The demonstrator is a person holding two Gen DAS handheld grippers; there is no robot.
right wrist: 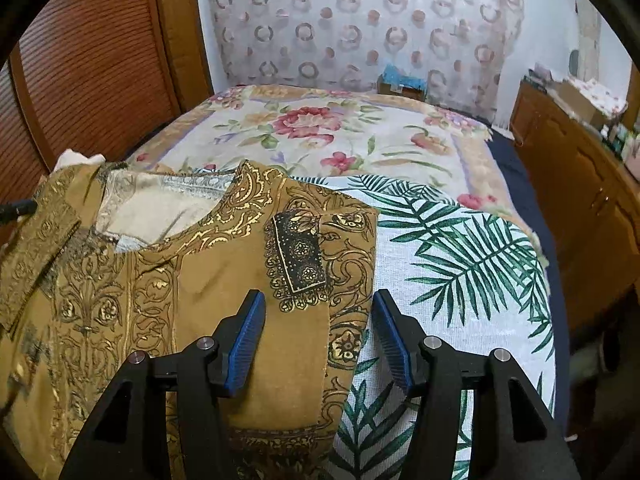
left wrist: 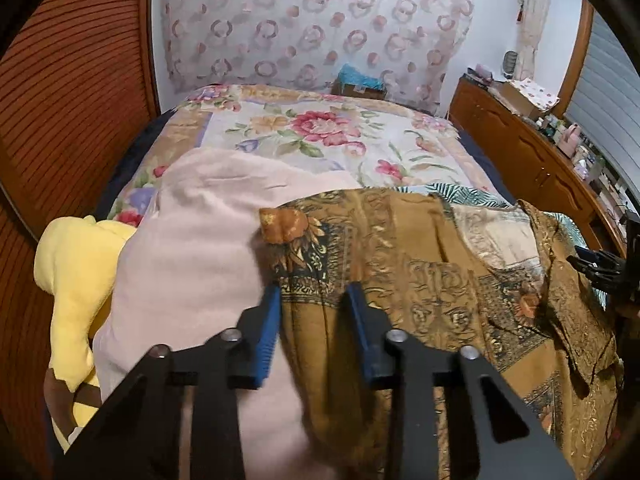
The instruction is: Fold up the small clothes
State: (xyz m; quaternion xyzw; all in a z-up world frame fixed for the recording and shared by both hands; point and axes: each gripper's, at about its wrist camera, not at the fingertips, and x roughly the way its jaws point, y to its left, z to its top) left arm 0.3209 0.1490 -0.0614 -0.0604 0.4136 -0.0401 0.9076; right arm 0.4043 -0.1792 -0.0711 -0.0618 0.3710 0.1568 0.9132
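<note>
A brown and gold patterned shirt [left wrist: 432,280] lies spread on the bed, its collar open at the right in the left wrist view. My left gripper [left wrist: 314,294] is open, its blue pads straddling the shirt's left edge beside a pink cloth [left wrist: 192,248]. In the right wrist view the same shirt [right wrist: 168,288] lies collar up at the left. My right gripper [right wrist: 318,300] is open over the shirt's right edge, one pad above the shirt, the other above a palm-leaf cloth [right wrist: 460,264]. The right gripper also shows at the right edge of the left wrist view [left wrist: 604,268].
A floral bedspread [left wrist: 312,132] covers the bed. A yellow plush toy [left wrist: 76,280] lies at the left. A wooden dresser [left wrist: 532,152] with small items runs along the right. A slatted wooden door [right wrist: 88,60] stands at the left. A box [left wrist: 360,84] sits by the curtain.
</note>
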